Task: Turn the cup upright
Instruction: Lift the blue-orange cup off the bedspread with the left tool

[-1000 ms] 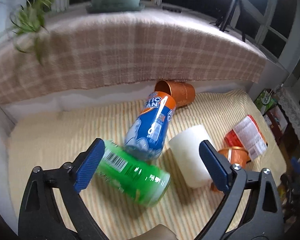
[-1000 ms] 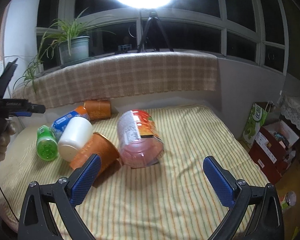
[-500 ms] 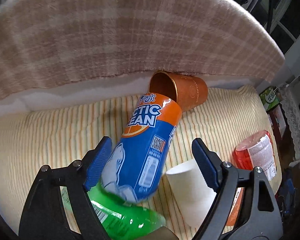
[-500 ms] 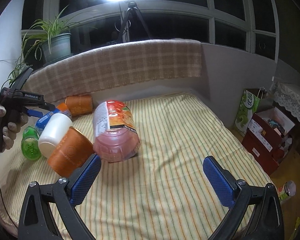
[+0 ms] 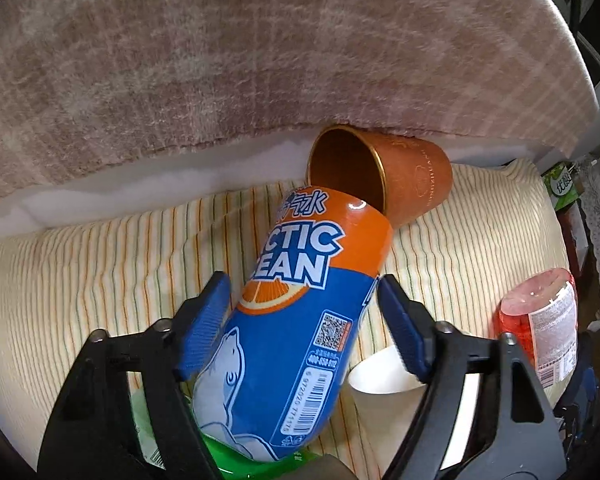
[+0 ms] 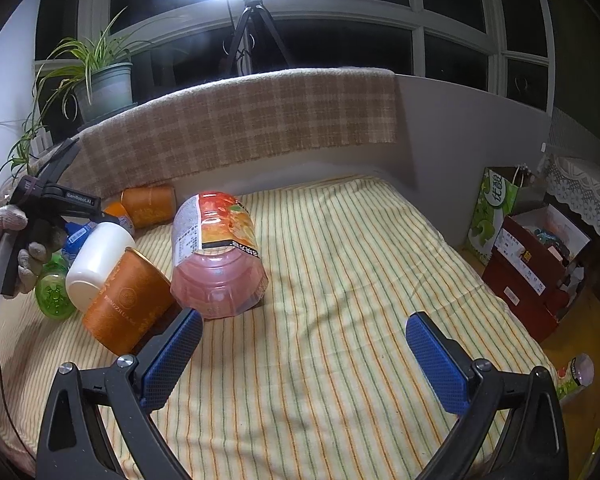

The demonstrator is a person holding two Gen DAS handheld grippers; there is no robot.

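Observation:
A blue and orange cup [image 5: 296, 320] lies on its side on the striped cloth, resting on a green cup [image 5: 236, 462]. My left gripper [image 5: 302, 328] is open with its jaws on either side of this cup, close to its walls. An orange cup [image 5: 380, 176] lies on its side just beyond, mouth towards me. A white cup [image 5: 384, 372] lies at the lower right. In the right wrist view my right gripper [image 6: 300, 360] is open and empty above bare cloth, with another orange cup [image 6: 128, 304] and a red cup [image 6: 216, 256] lying ahead on the left.
A plaid blanket [image 5: 260, 52] covers the ledge behind the striped cloth [image 6: 340, 280]. A potted plant [image 6: 100, 84] and a lamp tripod [image 6: 252, 28] stand on the ledge. Boxes and bags [image 6: 532, 248] sit on the floor to the right.
My left gripper has moved forward and down over the blue and orange cup, and its jaws have narrowed around it. My right gripper has shifted slightly; the cups have stayed put.

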